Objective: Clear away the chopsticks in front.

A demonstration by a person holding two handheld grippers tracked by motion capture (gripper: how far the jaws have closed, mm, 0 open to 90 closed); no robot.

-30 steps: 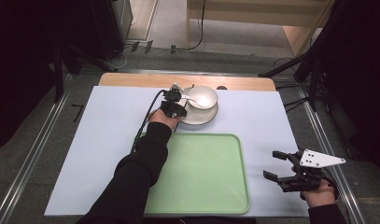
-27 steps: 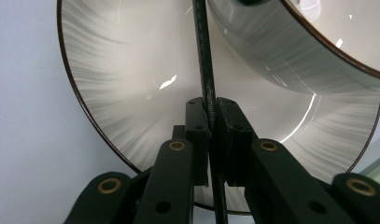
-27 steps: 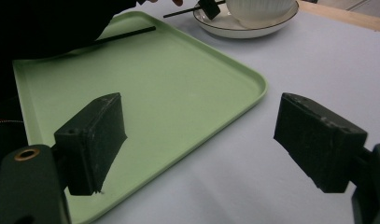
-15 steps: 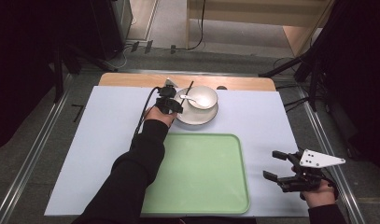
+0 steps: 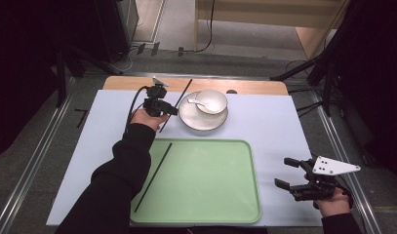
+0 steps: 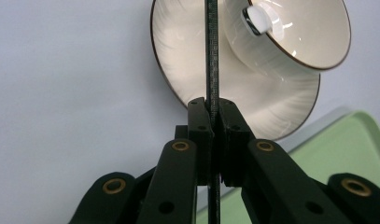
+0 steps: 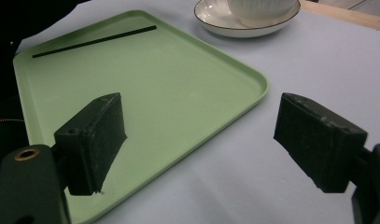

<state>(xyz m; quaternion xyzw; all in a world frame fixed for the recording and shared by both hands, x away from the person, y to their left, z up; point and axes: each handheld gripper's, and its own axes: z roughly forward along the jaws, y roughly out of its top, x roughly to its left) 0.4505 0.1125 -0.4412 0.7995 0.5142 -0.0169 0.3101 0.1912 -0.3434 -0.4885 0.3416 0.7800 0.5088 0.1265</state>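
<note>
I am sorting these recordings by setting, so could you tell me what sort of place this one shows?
Probably a lab or studio set up for recording, not a dining room: the table bears a plain pale sheet, dark stands flank it, and cables run across the bare floor behind.

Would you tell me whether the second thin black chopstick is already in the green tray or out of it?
Out: the left gripper holds that chopstick beside the white plate, outside the tray.

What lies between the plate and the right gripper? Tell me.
In the high view, the far right corner of the green tray, then bare table sheet, lie between the plate and the right gripper.
</note>
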